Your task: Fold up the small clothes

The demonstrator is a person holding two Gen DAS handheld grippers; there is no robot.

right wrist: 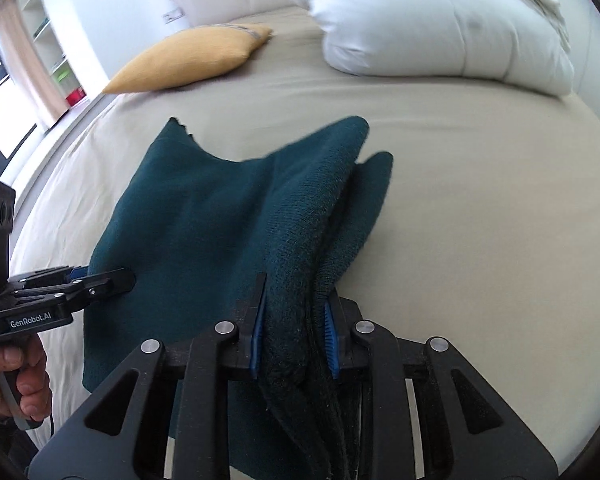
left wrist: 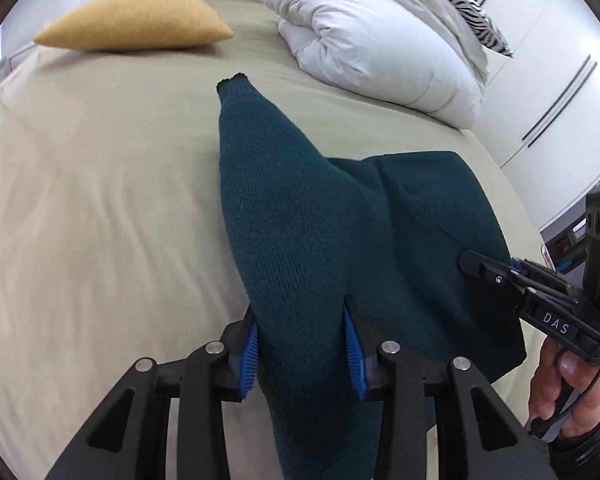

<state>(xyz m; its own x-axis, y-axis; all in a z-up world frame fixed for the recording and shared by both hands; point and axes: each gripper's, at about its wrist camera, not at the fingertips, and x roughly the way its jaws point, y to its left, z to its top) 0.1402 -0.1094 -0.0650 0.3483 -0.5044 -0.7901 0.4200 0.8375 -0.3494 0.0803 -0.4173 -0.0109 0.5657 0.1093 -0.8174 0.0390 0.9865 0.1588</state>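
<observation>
- A sweater [left wrist: 340, 220] lies on the bed [left wrist: 100, 200], clamped at its near edge by the left gripper [left wrist: 302, 344] and right gripper [right wrist: 294, 330].
- Behind it, a cushion [left wrist: 136, 20] sits left, a duvet [left wrist: 380, 40] right, apparently touching neither.

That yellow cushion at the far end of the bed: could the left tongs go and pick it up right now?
Probably not yet. The left tongs are clamped on the green sweater, so they would have to let go first. Otherwise the bedsheet between them and the yellow cushion lies bare.

Black left claw [left wrist: 300, 344], blue ribbed pads [left wrist: 251, 356], silver screws, right claw [right wrist: 294, 330] lettered "DAS"
</observation>
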